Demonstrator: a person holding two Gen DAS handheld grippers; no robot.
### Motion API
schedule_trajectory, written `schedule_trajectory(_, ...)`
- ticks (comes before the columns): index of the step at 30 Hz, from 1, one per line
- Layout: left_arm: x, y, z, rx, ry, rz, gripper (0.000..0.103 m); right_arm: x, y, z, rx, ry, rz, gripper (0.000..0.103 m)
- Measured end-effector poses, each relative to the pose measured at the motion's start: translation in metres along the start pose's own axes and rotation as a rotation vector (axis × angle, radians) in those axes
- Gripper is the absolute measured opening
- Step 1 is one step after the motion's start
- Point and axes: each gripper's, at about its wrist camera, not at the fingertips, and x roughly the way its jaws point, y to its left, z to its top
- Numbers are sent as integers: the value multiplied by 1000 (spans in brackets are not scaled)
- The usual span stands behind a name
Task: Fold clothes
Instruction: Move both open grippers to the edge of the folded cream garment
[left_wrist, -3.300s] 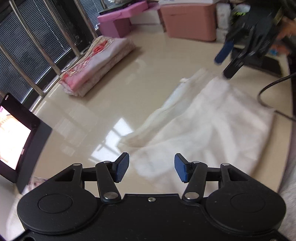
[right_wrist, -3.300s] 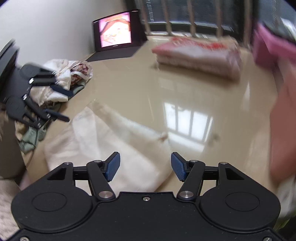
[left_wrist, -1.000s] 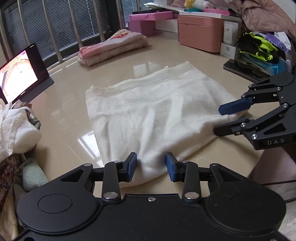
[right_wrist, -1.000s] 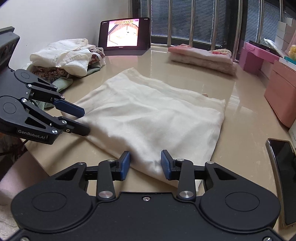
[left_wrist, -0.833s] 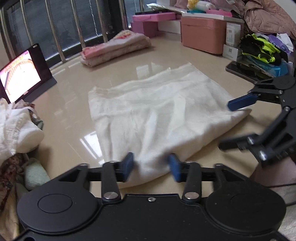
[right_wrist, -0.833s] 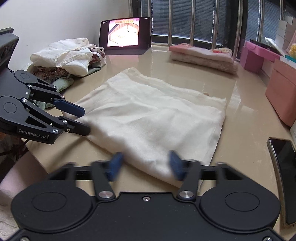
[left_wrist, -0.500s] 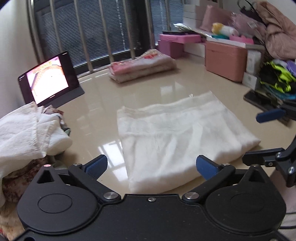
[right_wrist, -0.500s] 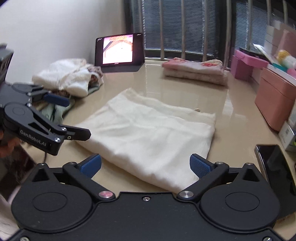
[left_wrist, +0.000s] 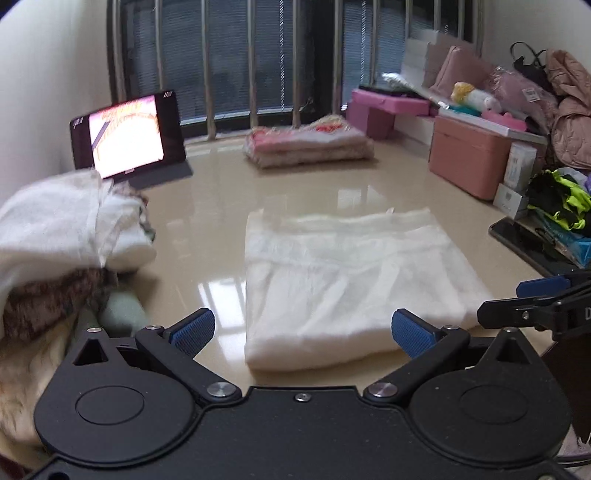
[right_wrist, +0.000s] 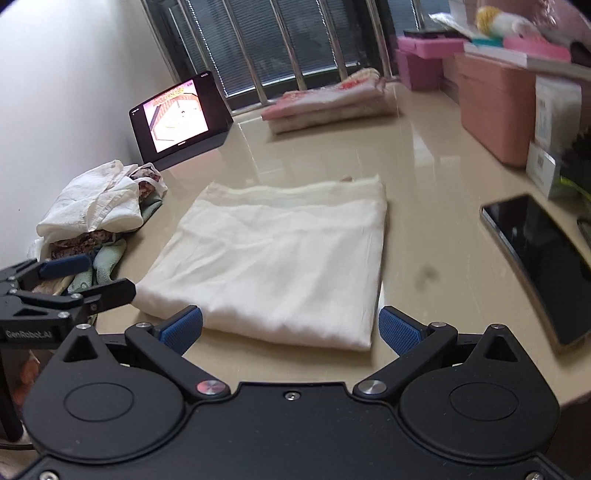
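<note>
- While both grippers hung over the near edge of the beige table (left_wrist: 280, 206), the folded cream cloth (left_wrist: 343, 280) lay flat in the middle of each view, its near folded edge just beyond the blue pads.
- Left gripper (left_wrist: 303, 330) had its fingers spread wide with nothing between the pads; the cloth's near edge showed in the gap but was not touched.
- Right gripper (right_wrist: 290, 330) likewise stood with its fingers far apart and empty, the cloth's near right corner lying close to the right-hand pad (right_wrist: 399, 330).
- At the right edge of the left wrist view only two fingers of the right gripper showed, its body cut off by the frame.
- At the lower left of the right wrist view the left gripper showed partly, cut off by the frame edge.
- At the left, a heap of unfolded clothes (right_wrist: 99, 210) was blurred in the left wrist view; the garments lower in the heap could not be told apart.
- Behind it, a tablet (right_wrist: 179, 118) stood with a lit screen whose picture was too small to read.
- Far back, a folded pink blanket (left_wrist: 310, 146) lay before the window bars.
- At the right, a dark phone (right_wrist: 539, 262) lay face up, its near end hidden by the gripper body.
- Pink boxes (left_wrist: 469, 155) and a cluttered pile at the upper right were smeared and hard to make out.
</note>
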Motion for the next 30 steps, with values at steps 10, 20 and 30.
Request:
schedule_trajectory(10,8,3,-13,-62,62,-7,103,0,6,-4,-23,4,-10,103)
schedule_trajectory(20,16,12,-13,-101,90,5,103,5,-3,-3,2,8,-25,103)
schedule_trajectory(30,32,24,0,-142,102,3,103,16,-22,5,35,-9,-35,103)
